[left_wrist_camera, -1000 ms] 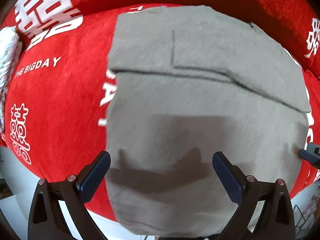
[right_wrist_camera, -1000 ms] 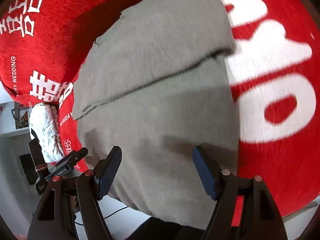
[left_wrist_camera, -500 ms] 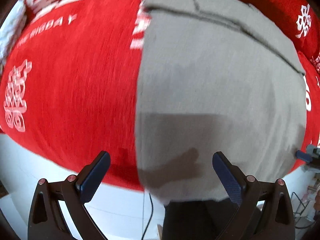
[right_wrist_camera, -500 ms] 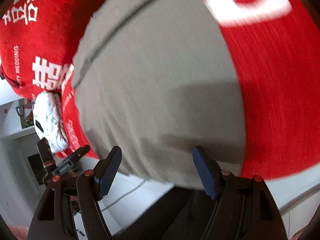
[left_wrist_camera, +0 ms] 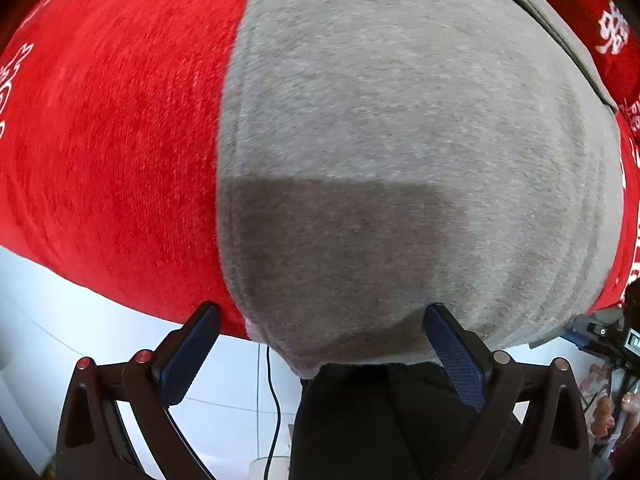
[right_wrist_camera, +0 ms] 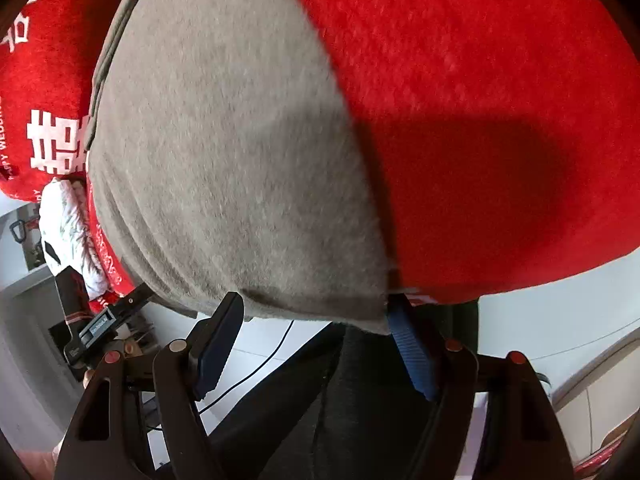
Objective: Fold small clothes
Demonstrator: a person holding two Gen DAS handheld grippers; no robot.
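Left gripper (left_wrist_camera: 320,344): we hold its jaws spread, pinching nothing, pointing steeply down at the near hem.
Right gripper (right_wrist_camera: 312,334): spread too, empty, at the hem's corner.
Grey garment (left_wrist_camera: 400,160): flat on the red cloth (left_wrist_camera: 112,140), long axis running away from us.

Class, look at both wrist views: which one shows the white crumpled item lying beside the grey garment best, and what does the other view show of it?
The right wrist view. There the white crumpled item lies at the left edge on the red cloth, beside the grey garment. The left wrist view does not show it at all: only the grey garment and red cloth appear there.
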